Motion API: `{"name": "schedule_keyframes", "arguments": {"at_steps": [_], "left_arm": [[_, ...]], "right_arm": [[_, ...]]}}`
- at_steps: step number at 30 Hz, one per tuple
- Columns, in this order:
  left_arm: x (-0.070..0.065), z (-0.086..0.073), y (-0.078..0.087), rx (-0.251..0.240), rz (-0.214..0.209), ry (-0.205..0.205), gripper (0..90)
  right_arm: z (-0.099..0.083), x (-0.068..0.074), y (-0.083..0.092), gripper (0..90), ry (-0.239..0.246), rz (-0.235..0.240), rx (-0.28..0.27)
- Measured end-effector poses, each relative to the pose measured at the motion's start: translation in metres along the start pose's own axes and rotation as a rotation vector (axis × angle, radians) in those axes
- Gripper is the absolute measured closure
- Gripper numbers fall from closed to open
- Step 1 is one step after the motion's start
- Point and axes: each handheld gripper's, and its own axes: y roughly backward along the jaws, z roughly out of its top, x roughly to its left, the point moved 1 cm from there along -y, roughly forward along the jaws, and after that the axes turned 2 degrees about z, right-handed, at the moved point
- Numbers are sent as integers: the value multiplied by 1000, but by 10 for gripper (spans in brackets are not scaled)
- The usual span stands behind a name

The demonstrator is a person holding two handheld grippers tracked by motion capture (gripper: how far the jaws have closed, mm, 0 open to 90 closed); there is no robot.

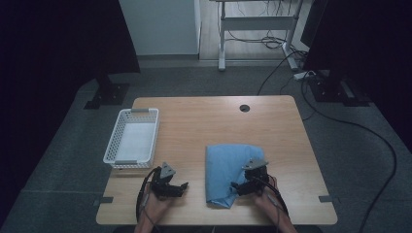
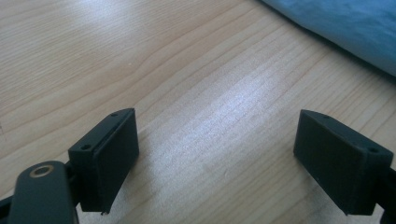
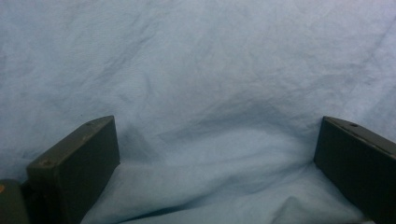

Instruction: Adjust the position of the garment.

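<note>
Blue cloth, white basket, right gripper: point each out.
blue cloth [image 1: 224, 167], high view, on its flat middle.
white basket [image 1: 151, 133], high view, on its right wall.
right gripper [image 3: 217, 172], right gripper view, midway between its open jaws, over the cloth.

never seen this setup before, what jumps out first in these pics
The blue cloth folded on the wooden table, near the front edge, stands out first. The right gripper is at its right side, jaws wide open over the fabric. A white basket sits at the table's left edge.
</note>
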Motion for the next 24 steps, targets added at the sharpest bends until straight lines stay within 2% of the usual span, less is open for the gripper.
{"name": "schedule_keyframes", "arguments": {"at_steps": [24], "left_arm": [[-2, -5, 6, -1, 6, 6, 141]], "right_arm": [[39, -9, -39, 3, -5, -8, -3]]}}
